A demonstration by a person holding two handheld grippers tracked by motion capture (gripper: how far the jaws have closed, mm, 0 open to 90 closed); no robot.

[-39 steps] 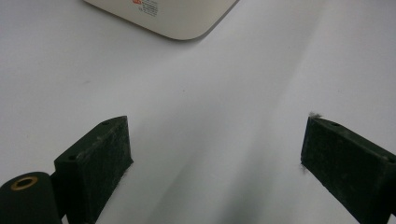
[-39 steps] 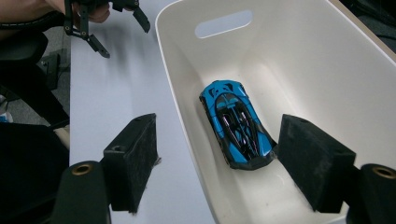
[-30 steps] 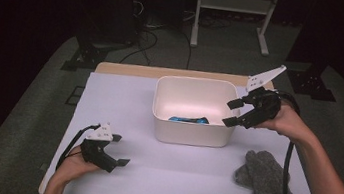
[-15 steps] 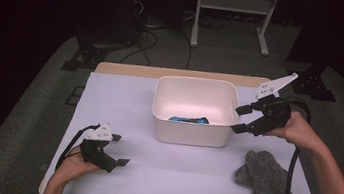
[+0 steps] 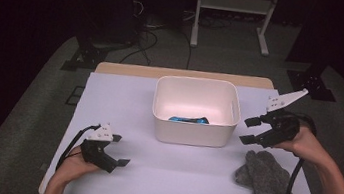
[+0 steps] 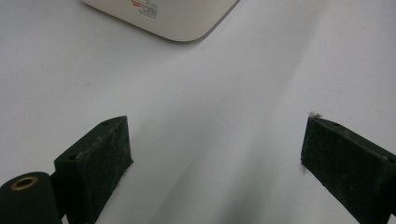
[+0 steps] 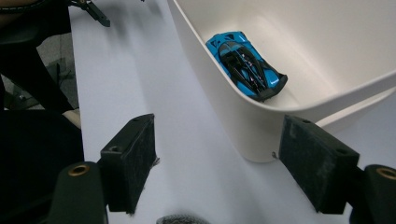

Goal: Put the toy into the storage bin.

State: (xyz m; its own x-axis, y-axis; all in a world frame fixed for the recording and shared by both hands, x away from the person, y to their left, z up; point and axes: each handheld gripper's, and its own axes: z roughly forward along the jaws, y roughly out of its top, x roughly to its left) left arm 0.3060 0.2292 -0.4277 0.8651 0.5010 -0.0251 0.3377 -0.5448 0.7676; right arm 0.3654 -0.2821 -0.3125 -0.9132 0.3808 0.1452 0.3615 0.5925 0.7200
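Note:
A white plastic bin (image 5: 196,111) stands mid-table with a blue toy car (image 5: 188,120) lying on its floor near the front wall. The right gripper view looks over the bin's rim (image 7: 224,79) at that car (image 7: 245,64). My right gripper (image 5: 253,131) hovers just right of the bin, jaws wide open and empty. A grey cloth (image 5: 263,177) lies crumpled on the table below it. My left gripper (image 5: 118,162) rests low at the front left, open with nothing between its pads (image 6: 95,161), pointing toward the bin's corner (image 6: 177,21).
A lilac sheet (image 5: 123,106) covers the table, with a wooden edge at the back. Black cables trail from both grippers. Dark floor, a metal stand (image 5: 232,9) and black bases lie beyond the table.
My right gripper has drawn back from over the bin's right rim, moving right and down toward the front. The left gripper stayed put.

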